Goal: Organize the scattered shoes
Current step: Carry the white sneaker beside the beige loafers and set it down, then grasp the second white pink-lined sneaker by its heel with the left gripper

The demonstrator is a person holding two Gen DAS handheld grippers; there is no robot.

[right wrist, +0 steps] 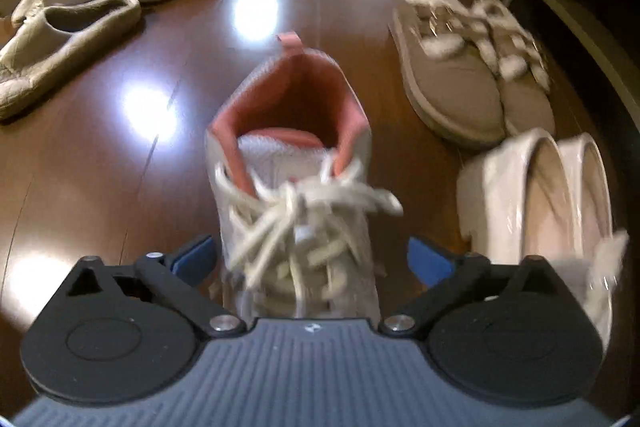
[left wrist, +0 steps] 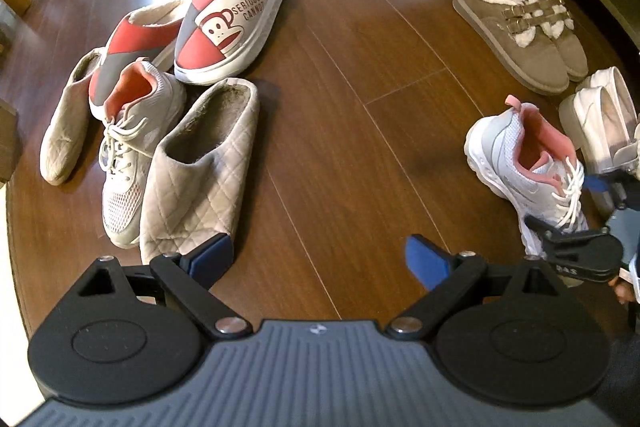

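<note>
Right gripper [right wrist: 312, 259]: jaws partly spread, straddling the laced forefoot of a white sneaker with pink lining [right wrist: 292, 187]; blue pads [right wrist: 430, 261] stand beside the shoe, contact cannot be told through blur. Left gripper [left wrist: 320, 259]: jaws wide, empty, over bare wood floor [left wrist: 340, 87]. Tan fur-lined pair [right wrist: 472, 75] and cream flats [right wrist: 540, 195] lie right of the sneaker. Far left, a pile: matching sneaker [left wrist: 132, 147], quilted slippers [left wrist: 204, 163], red-and-white monkey slippers [left wrist: 228, 27]
</note>
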